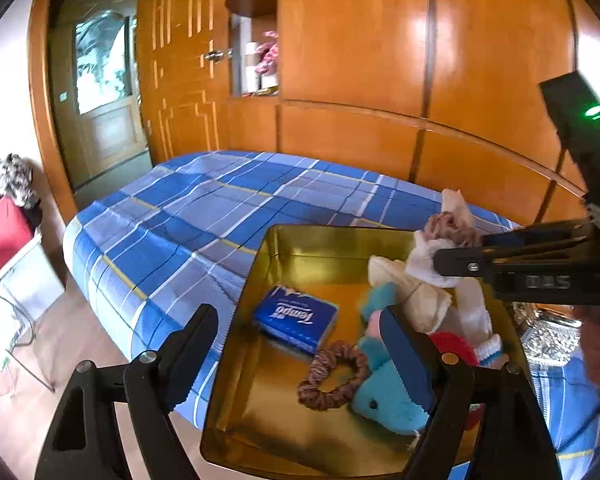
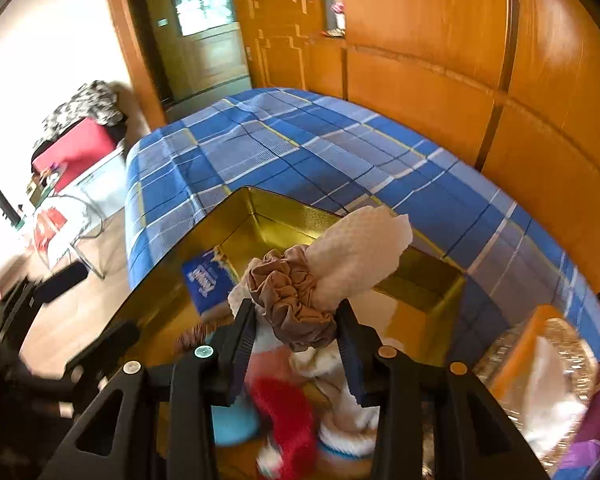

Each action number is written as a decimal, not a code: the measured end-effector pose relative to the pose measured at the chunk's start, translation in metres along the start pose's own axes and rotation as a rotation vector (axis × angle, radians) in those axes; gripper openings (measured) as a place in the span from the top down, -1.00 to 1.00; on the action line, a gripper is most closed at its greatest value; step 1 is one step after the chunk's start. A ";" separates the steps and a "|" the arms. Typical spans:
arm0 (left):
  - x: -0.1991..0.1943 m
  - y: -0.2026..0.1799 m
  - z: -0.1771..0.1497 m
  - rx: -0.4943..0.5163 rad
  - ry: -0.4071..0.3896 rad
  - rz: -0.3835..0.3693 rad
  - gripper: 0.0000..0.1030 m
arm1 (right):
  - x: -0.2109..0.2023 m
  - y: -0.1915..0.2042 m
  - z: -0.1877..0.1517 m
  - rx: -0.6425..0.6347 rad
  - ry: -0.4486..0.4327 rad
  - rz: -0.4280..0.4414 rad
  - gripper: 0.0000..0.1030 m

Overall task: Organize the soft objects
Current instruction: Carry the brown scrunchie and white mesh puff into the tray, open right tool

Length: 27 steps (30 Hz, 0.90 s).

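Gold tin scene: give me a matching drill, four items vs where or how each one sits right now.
Items:
1. tissue pack
2. dark brown scrunchie
3. tan scrunchie
4. left gripper

States:
A. clamped with white tissue in the right gripper
B. open, holding nothing
C. flat on the floor of the gold tin, far side
D. lying beside the blue plush

Pairs: 1-C, 2-D, 3-A, 4-B
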<state>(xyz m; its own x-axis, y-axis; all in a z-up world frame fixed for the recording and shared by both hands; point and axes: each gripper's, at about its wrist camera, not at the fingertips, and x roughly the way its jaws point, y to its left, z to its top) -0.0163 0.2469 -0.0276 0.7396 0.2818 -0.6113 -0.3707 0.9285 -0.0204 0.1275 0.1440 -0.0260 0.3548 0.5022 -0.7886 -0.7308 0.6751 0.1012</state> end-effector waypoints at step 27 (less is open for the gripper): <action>0.004 -0.003 -0.003 0.006 0.009 -0.003 -0.62 | -0.032 -0.002 -0.034 0.118 -0.105 -0.097 -0.04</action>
<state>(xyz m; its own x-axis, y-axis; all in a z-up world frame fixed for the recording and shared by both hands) -0.0139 0.2445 -0.0326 0.7358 0.2766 -0.6181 -0.3648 0.9309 -0.0177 0.0976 0.1078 -0.0216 0.4839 0.4810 -0.7310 -0.6186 0.7789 0.1030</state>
